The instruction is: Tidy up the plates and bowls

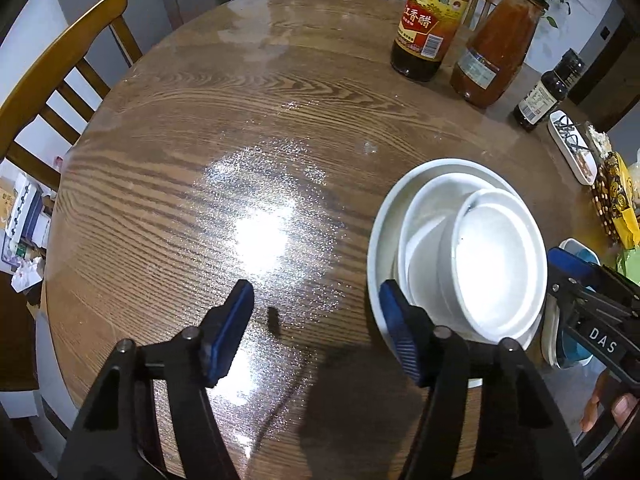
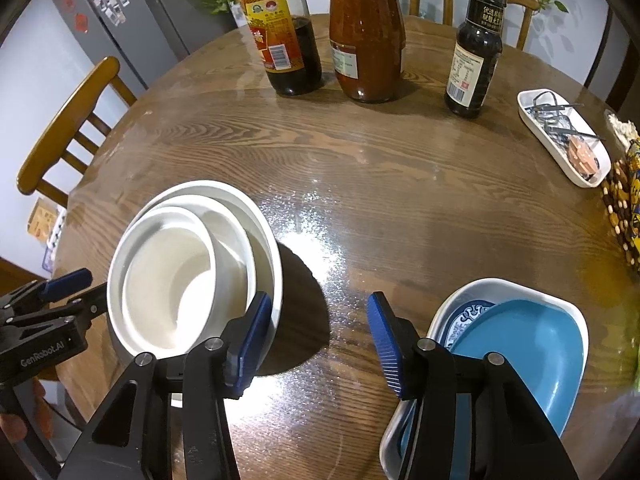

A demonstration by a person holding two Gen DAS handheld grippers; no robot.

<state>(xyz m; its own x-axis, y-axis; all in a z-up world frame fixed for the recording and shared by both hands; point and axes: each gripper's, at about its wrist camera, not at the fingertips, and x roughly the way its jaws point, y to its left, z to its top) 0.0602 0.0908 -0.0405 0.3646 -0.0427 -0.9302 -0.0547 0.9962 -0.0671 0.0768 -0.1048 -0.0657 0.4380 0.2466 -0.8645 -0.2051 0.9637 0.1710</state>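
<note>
Three white bowls are nested in a stack [image 1: 480,252] on the round wooden table; the stack also shows in the right wrist view [image 2: 188,276]. A stack of plates [image 2: 524,344], a teal one over a blue-patterned one in a white dish, lies at the right. My left gripper [image 1: 320,320] is open and empty, just left of the bowl stack. My right gripper [image 2: 316,336] is open and empty, over bare table between the bowls and the plates. Each gripper shows at the edge of the other's view, the right one [image 1: 576,280] beside the bowls.
Three bottles stand at the far side: vinegar [image 2: 280,36], red sauce [image 2: 366,28], dark soy [image 2: 474,48]. A white oblong tray [image 2: 560,140] with clips lies at the right, next to a yellow bag [image 2: 628,216]. Wooden chairs [image 1: 60,80] ring the table.
</note>
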